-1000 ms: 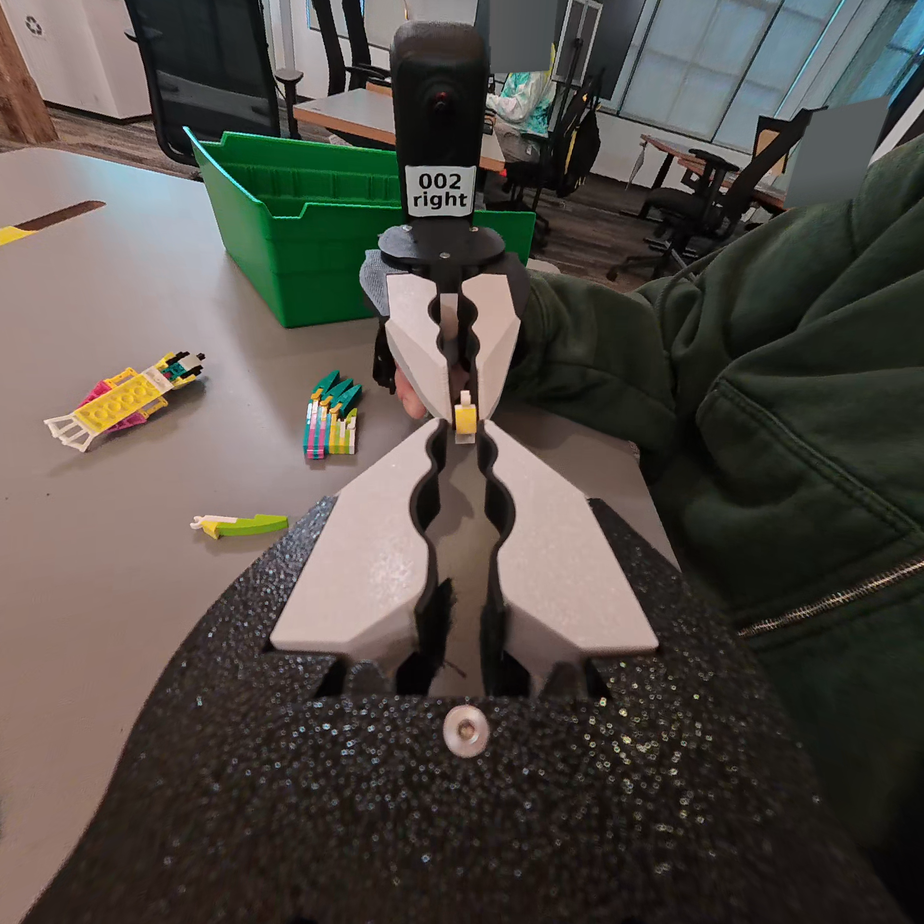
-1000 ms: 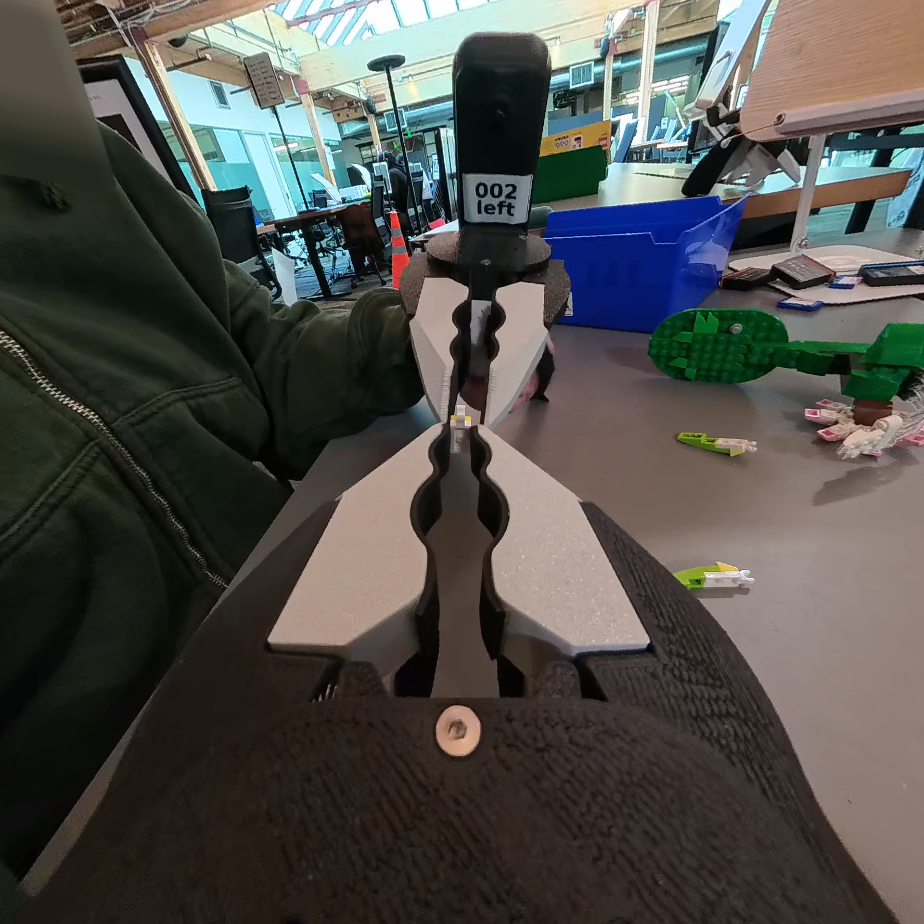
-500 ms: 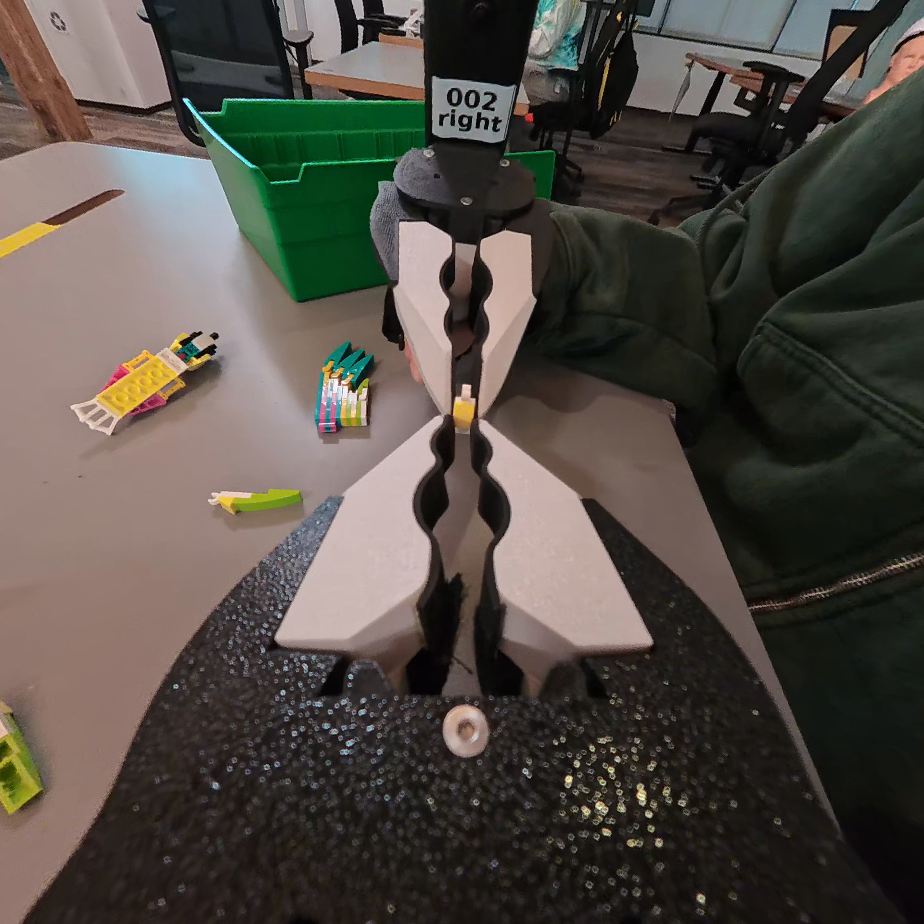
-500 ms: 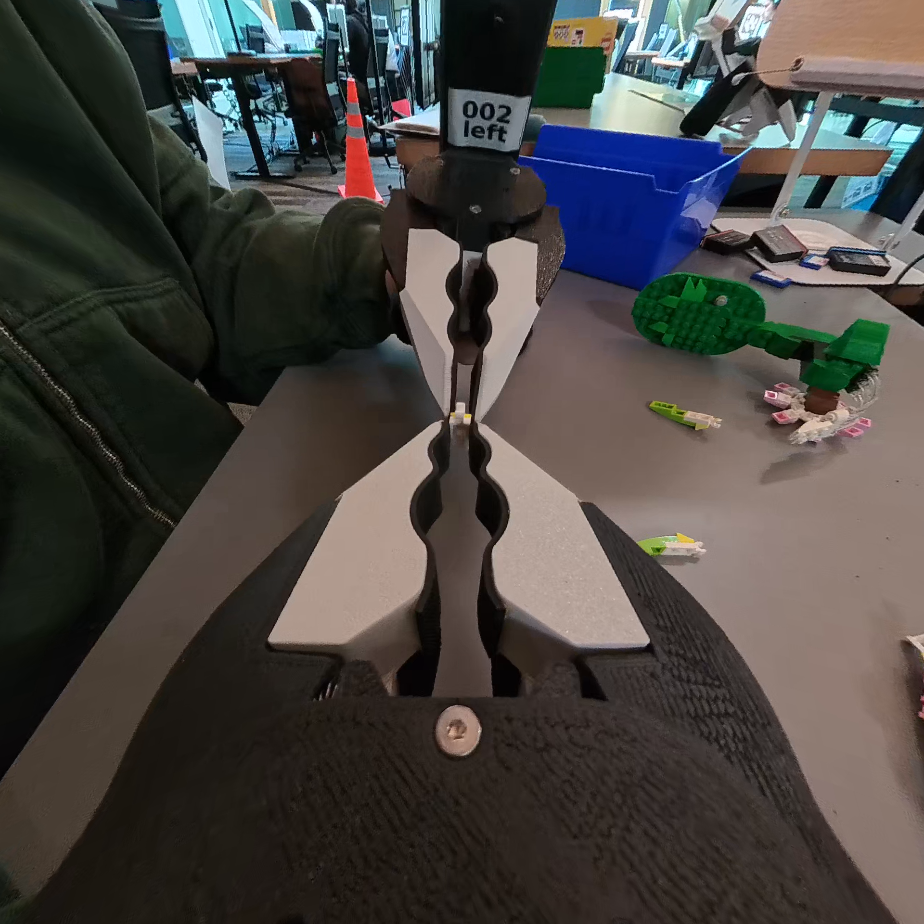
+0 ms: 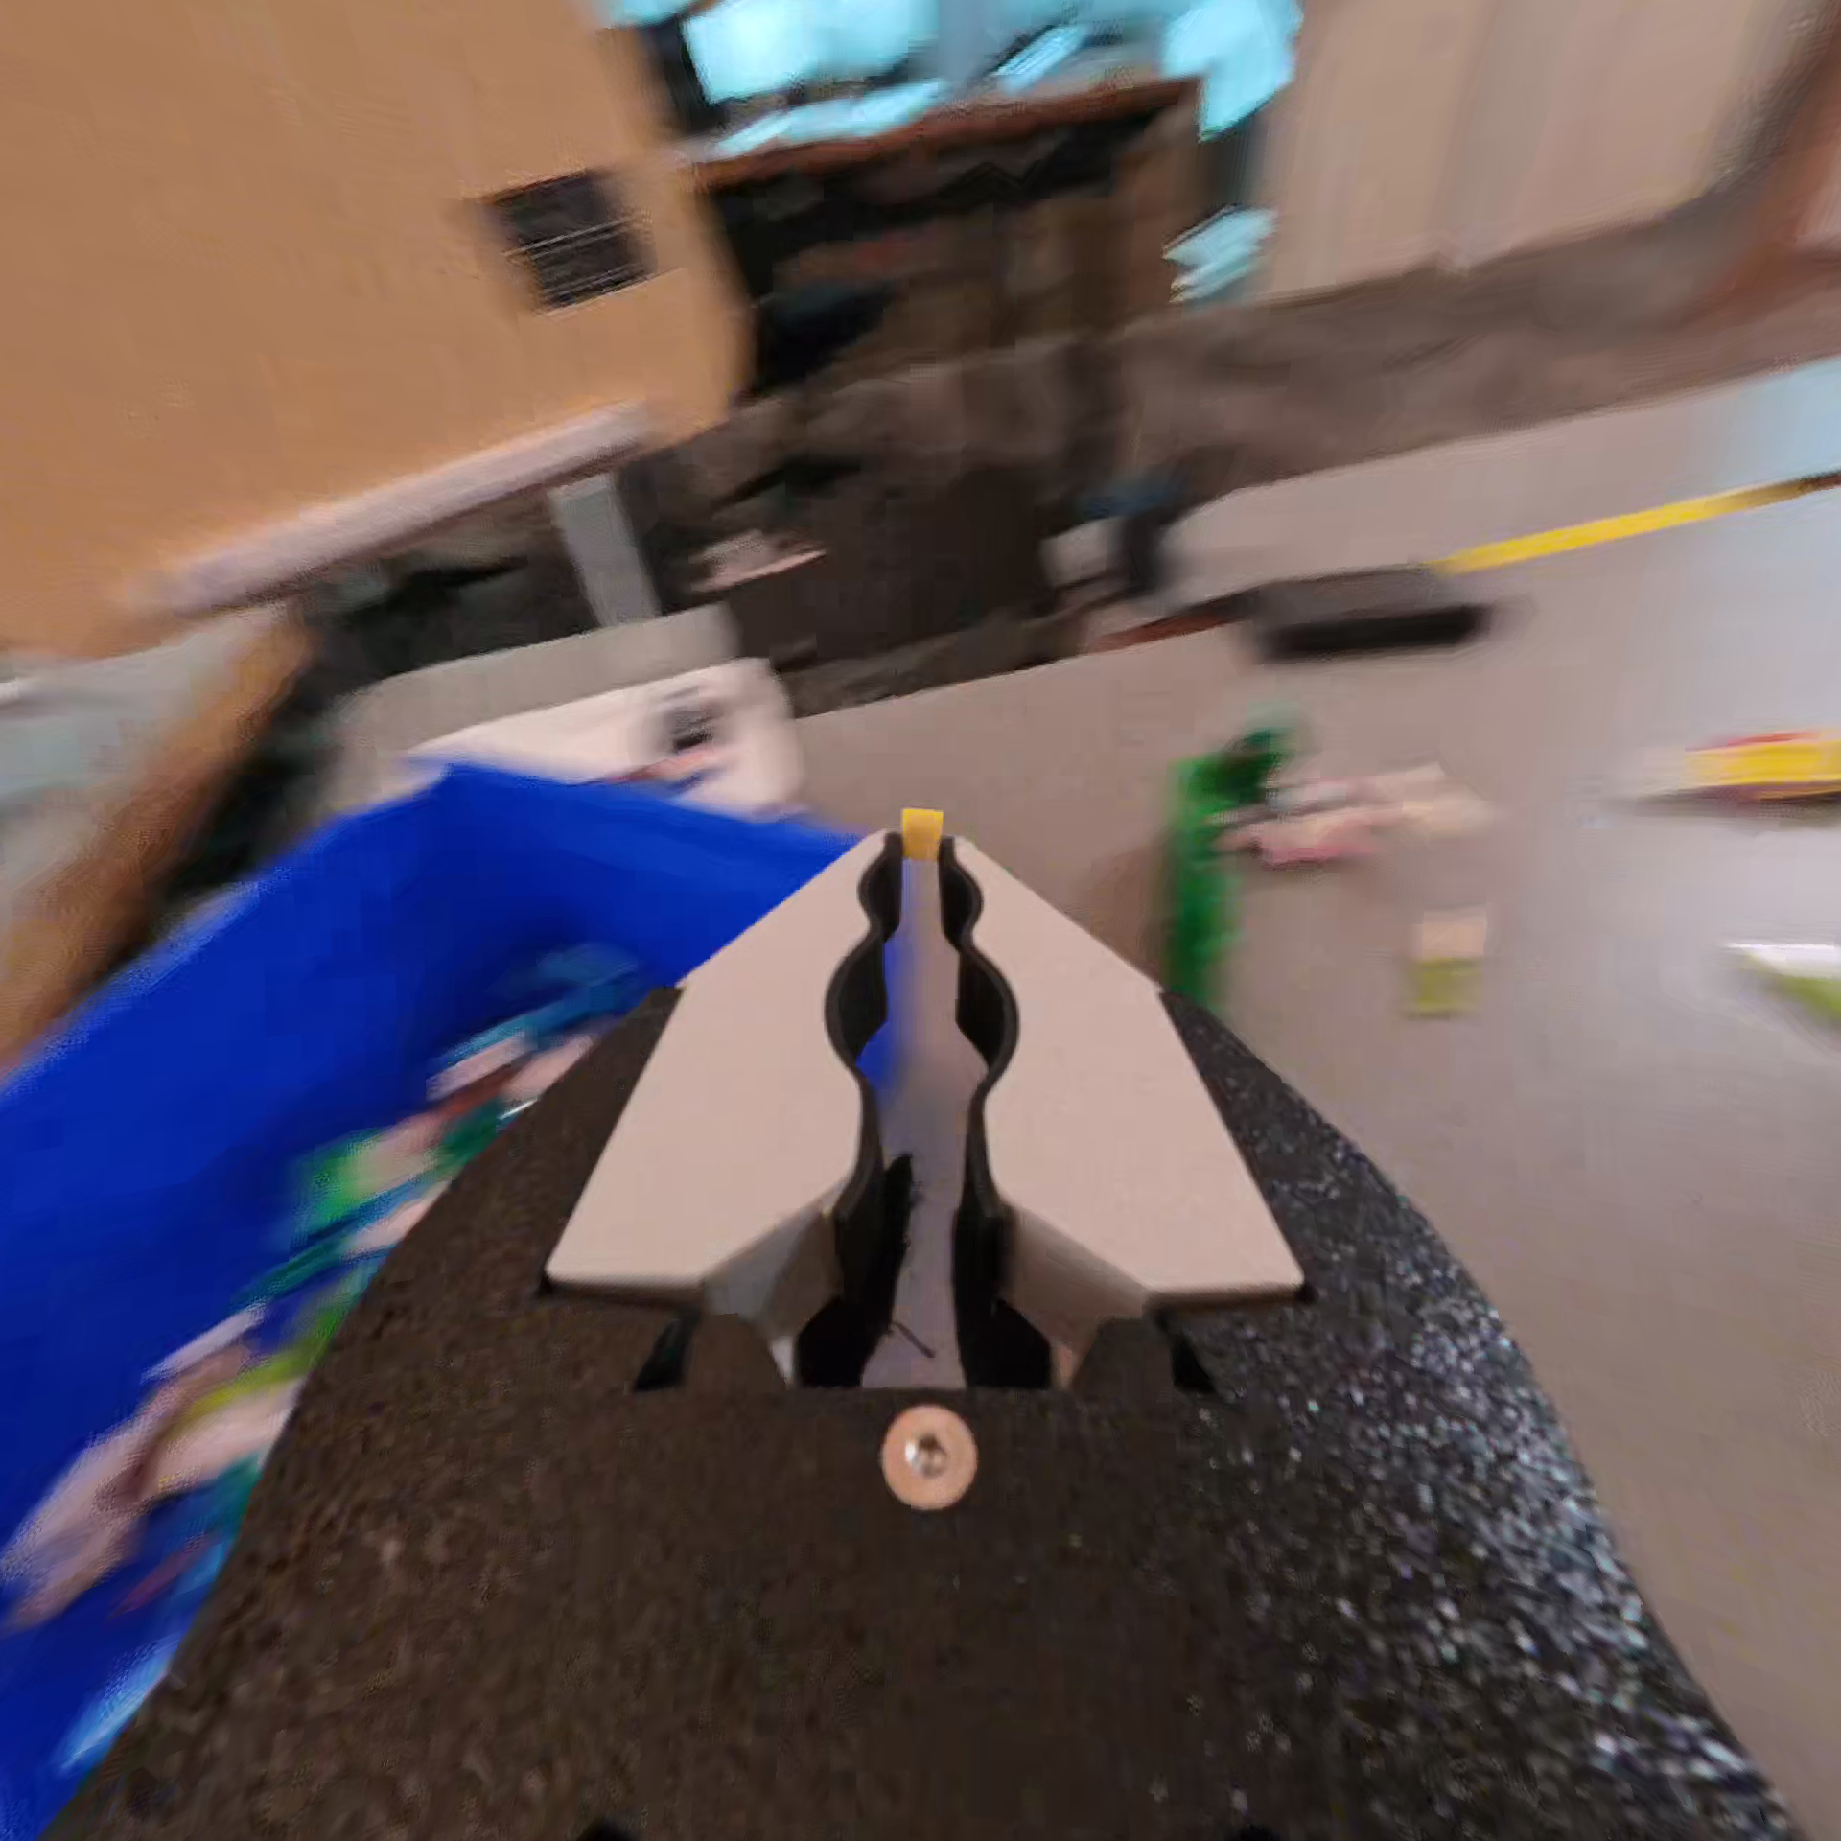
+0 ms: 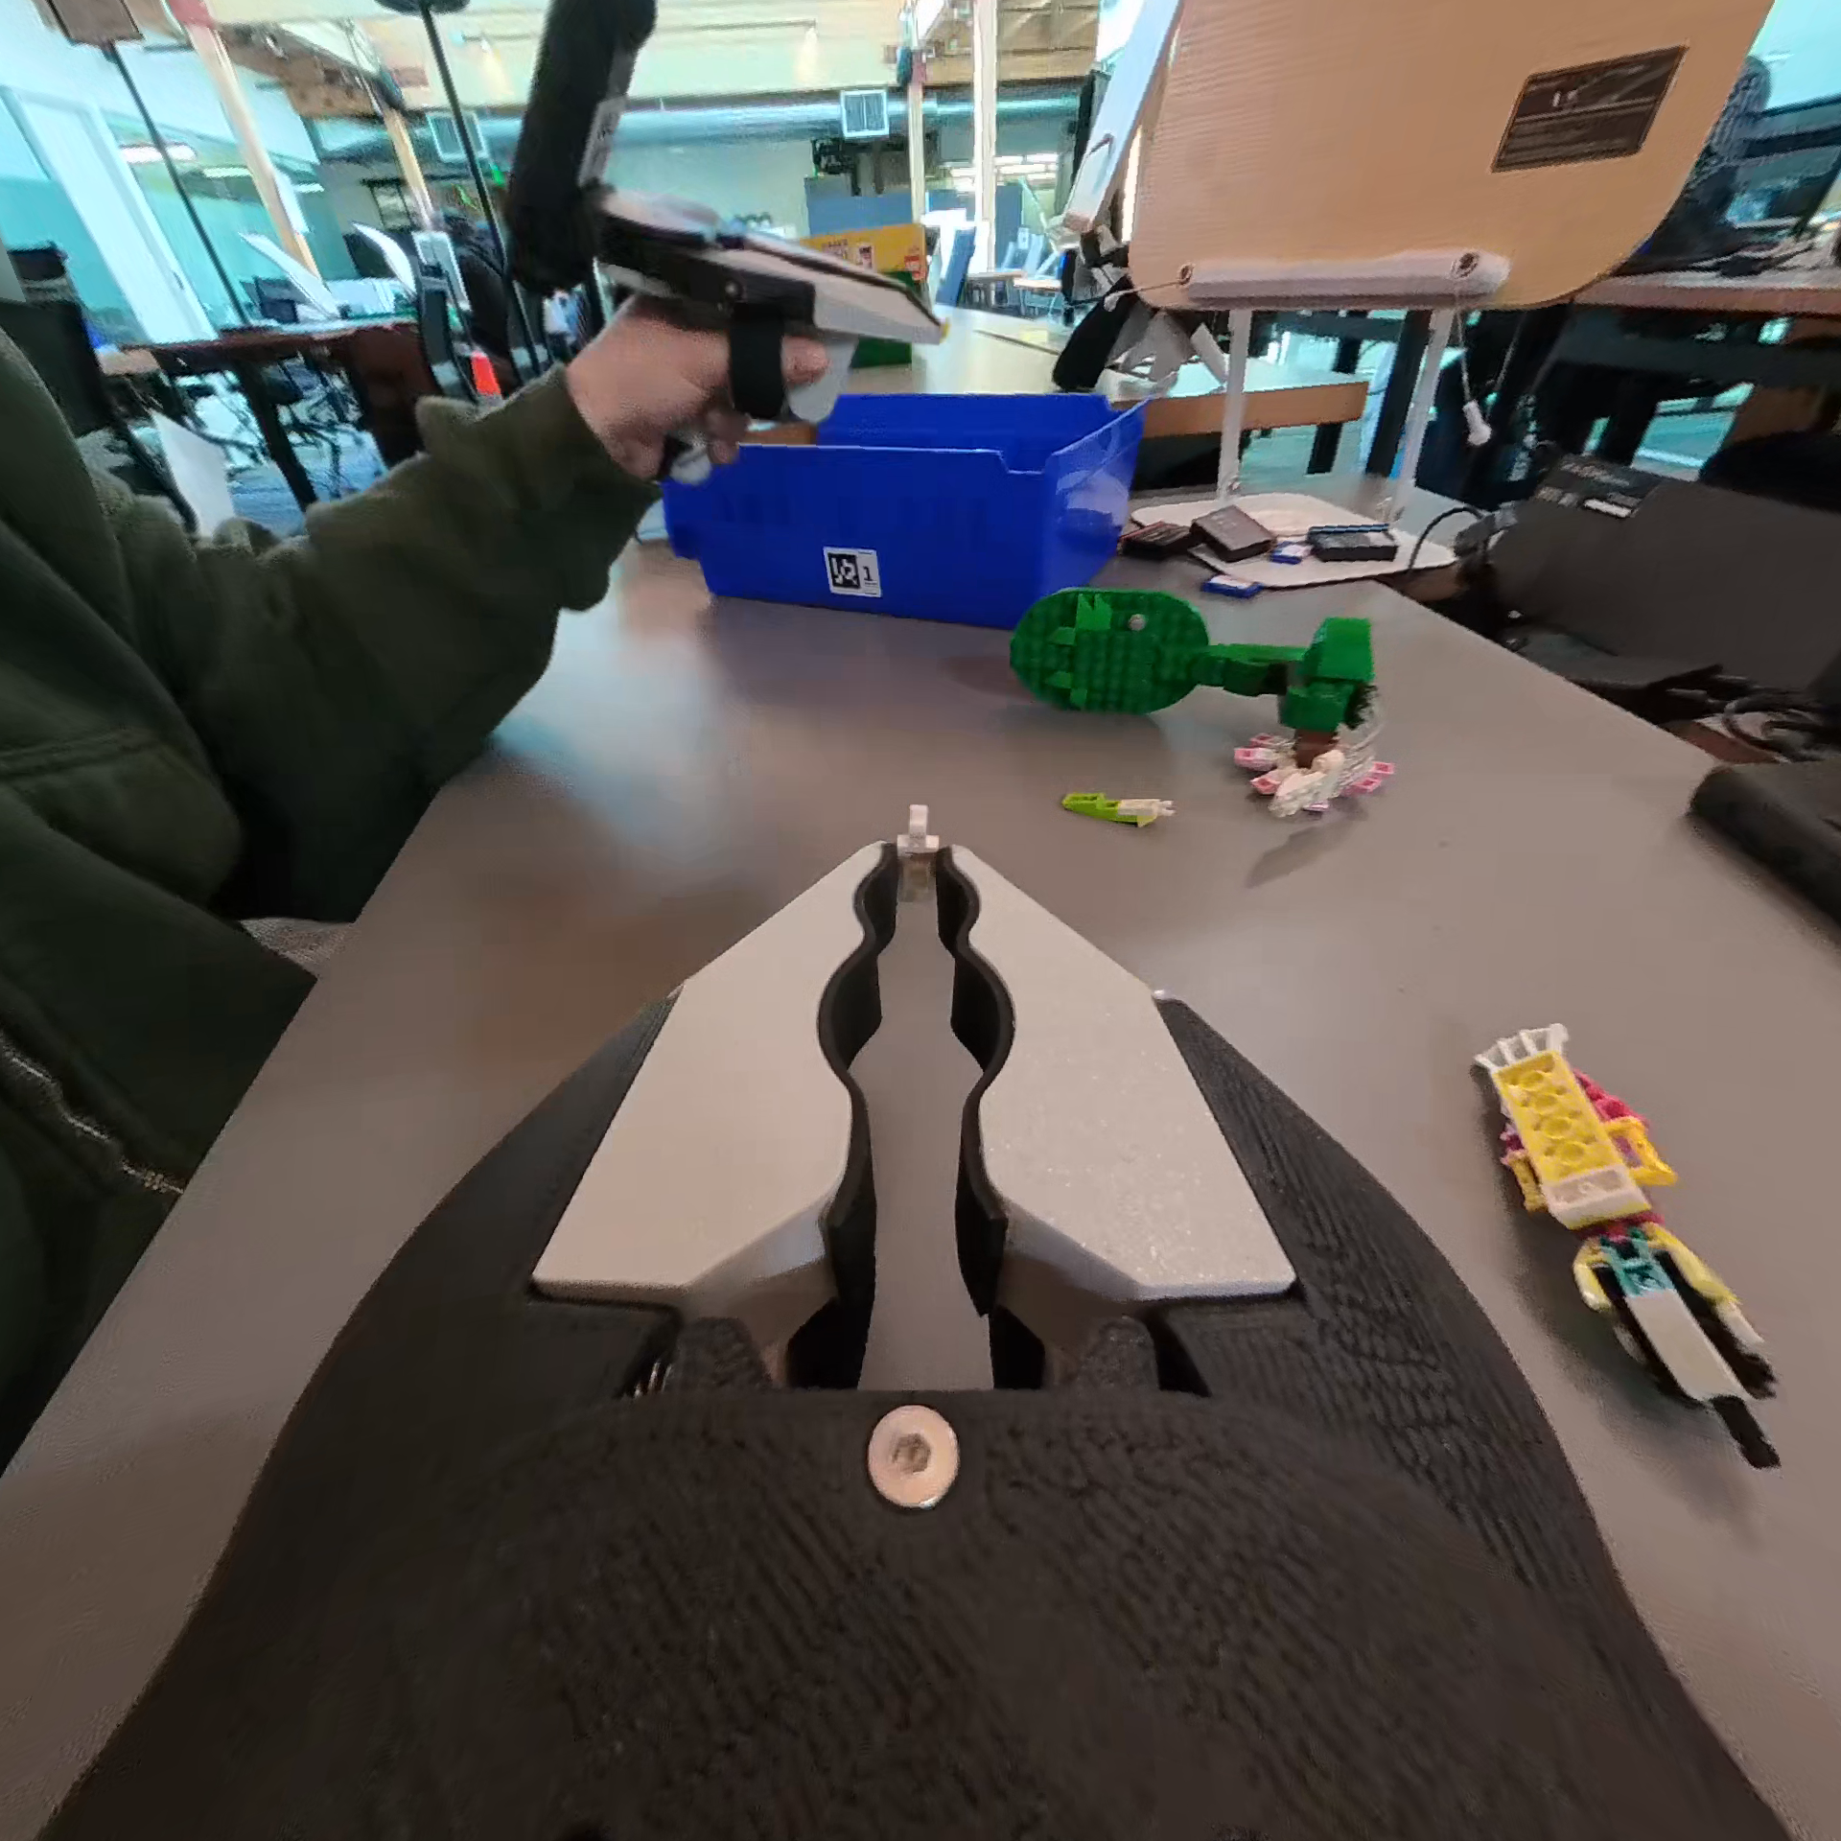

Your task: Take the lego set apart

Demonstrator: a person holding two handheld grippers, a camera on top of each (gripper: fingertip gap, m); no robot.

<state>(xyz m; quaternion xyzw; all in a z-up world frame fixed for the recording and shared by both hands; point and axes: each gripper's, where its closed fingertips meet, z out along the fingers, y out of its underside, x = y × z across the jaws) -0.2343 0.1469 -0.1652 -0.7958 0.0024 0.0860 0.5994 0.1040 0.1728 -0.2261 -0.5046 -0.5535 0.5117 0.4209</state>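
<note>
My left gripper [image 5: 920, 845] is shut on a small yellow lego piece [image 5: 920, 829], held over the rim of the blue bin [image 5: 299, 956]; that view is motion-blurred. In the right wrist view the left gripper [image 6: 921, 324] is raised above the same blue bin [image 6: 926, 518]. My right gripper [image 6: 917, 857] is shut on a small white lego piece [image 6: 917, 832] above the grey table [image 6: 697, 757]. A green lego plate with a stem [image 6: 1176, 657], a lime and white piece [image 6: 1116, 805] and a yellow-pink assembly [image 6: 1584, 1166] lie on the table.
The blue bin holds several blurred lego pieces [image 5: 329, 1195]. A cluster of pink and white bits [image 6: 1305, 772] lies by the green stem. A tan board on a white stand [image 6: 1395, 149], small dark devices [image 6: 1235, 533] and a black bag [image 6: 1644, 598] are at the back right. About 35 centimeters separates my left fingertips from my right.
The two grippers were tip to tip on one yellow-white piece. They have pulled apart: the left swung away to above the blue bin with the yellow piece, the right keeps the white piece.
</note>
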